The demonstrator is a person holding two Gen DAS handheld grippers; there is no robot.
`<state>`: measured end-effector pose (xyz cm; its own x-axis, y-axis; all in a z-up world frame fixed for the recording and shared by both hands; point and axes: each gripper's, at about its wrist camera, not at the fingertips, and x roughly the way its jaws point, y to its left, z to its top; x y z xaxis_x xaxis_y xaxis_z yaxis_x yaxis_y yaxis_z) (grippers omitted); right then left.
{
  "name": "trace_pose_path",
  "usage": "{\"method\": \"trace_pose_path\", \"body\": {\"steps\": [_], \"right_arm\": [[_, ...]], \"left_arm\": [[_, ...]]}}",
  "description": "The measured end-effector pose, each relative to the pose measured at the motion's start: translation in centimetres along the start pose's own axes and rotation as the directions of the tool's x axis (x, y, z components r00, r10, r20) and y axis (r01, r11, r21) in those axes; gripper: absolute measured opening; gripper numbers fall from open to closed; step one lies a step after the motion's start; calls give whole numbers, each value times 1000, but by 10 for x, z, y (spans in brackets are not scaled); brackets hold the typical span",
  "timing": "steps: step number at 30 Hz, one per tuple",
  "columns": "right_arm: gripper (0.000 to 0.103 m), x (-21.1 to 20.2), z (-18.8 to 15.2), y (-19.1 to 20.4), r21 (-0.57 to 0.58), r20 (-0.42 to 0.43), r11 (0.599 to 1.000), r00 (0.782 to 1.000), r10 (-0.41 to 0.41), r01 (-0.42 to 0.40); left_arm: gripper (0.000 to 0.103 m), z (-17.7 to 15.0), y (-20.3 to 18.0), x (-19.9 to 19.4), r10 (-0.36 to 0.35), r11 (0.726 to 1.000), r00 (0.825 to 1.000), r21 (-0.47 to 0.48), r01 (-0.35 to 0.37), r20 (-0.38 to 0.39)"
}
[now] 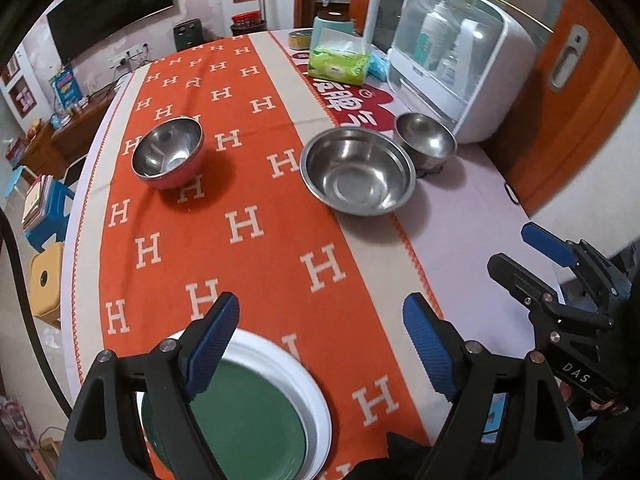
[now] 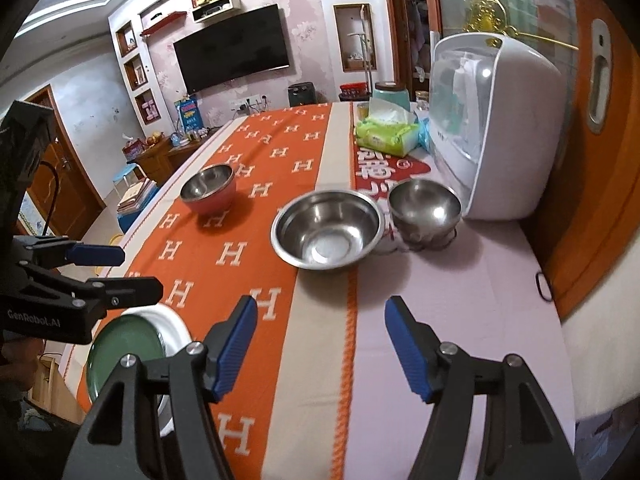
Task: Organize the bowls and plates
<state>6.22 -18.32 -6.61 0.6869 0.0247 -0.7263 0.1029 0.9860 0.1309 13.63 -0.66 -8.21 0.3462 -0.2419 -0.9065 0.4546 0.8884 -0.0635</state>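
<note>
- The left gripper (image 1: 320, 344) is held with its jaws wide apart and empty, just above the near edge of the table; the stacked plates lie under its left finger.
- The right gripper (image 2: 320, 344) is also held spread apart, with nothing between its blue pads, over the pale cloth (image 2: 460, 304).
- A green plate (image 1: 244, 420) is seen resting inside a white plate (image 1: 316, 396) at the near edge of the orange runner (image 1: 256, 264).
- Further away, a large steel bowl (image 1: 358, 170) stands just beside a smaller steel bowl (image 1: 425, 140), near the white cabinet (image 1: 460, 64).
- A red-sided bowl (image 1: 168, 152) stands well apart on the left.
- It is judged that the plates are already stacked and the bowls are not yet gathered.
- The next move probably calls for one rim to be clamped, so that the bowl can be nested into the large one.
</note>
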Motion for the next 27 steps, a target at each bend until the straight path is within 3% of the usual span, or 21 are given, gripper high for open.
{"method": "trace_pose_path", "body": {"steps": [11,19,27], "right_arm": [[67,38,46,-37,17,21,999,999,49,-50],[67,69,66,-56,29,9,996,997,82,-82],[67,98,65,-66,31,-23,992,992,125,-124]], "left_arm": [[83,50,-3,27,69,993,998,-102,-68,11],[83,75,6,53,39,976,999,-212,-40,-8],[83,85,10,88,6,953,998,-303,-24,-60]]}}
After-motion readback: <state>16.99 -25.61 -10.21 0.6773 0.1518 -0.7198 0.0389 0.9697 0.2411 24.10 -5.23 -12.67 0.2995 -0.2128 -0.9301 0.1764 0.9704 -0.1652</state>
